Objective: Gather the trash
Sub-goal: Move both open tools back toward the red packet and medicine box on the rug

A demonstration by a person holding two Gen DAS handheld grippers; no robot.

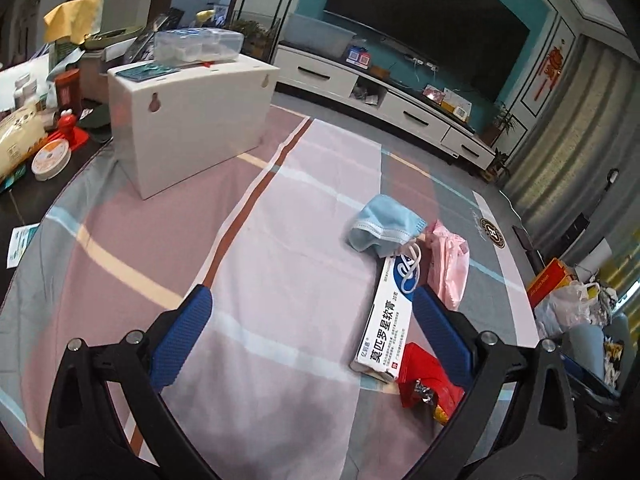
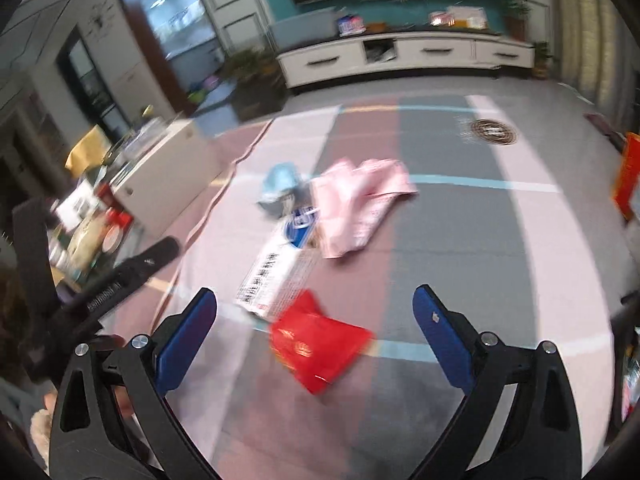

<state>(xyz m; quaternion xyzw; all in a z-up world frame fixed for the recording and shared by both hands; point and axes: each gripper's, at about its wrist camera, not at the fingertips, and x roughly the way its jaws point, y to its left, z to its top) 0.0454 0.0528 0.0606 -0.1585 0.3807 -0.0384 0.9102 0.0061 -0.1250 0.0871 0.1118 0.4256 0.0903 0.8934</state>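
Left gripper (image 1: 308, 300): jaws spread wide, empty, low over the striped cloth (image 1: 256, 264) on the tabletop. Just inside the right jaw, a white ointment box (image 1: 386, 320), lying flat, near end touching a red wrapper (image 1: 426, 380). At the box's far end, a blue face mask (image 1: 382, 226), ear loop draped over the box; a pink bag (image 1: 448, 268) just right. Far left, a white box (image 1: 192, 128).

Right gripper (image 2: 314, 304): jaws likewise spread, empty, the red wrapper (image 2: 320, 350) between them, blurred.
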